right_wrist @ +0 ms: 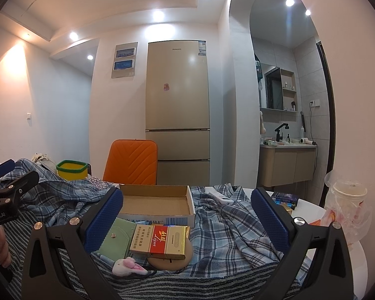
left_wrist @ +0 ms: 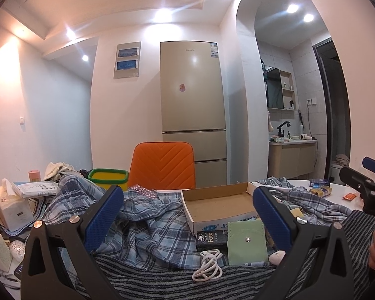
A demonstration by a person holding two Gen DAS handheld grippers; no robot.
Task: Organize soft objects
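A crumpled blue plaid cloth [left_wrist: 150,220] [right_wrist: 225,225] lies across the table, over a grey striped towel [left_wrist: 162,277] [right_wrist: 187,285]. On the fabric sit a green snap pouch [left_wrist: 247,242] [right_wrist: 115,240] and a small white and pink plush toy [left_wrist: 277,256] [right_wrist: 127,268]. An empty cardboard box [left_wrist: 220,205] [right_wrist: 157,202] lies behind them. My left gripper [left_wrist: 188,192] hovers open above the cloth, holding nothing. My right gripper [right_wrist: 187,195] also stands open and empty, over a red and gold cigarette pack [right_wrist: 160,241]. Each gripper shows at the edge of the other's view: right gripper [left_wrist: 362,171], left gripper [right_wrist: 12,172].
A black pack [left_wrist: 211,241] and a white coiled cable [left_wrist: 208,265] lie near the pouch. A tissue pack [left_wrist: 10,205], a green-rimmed yellow bin [left_wrist: 108,176] and an orange chair [left_wrist: 162,165] are behind. A bagged cup [right_wrist: 347,200] stands at the right on the white table [right_wrist: 310,205].
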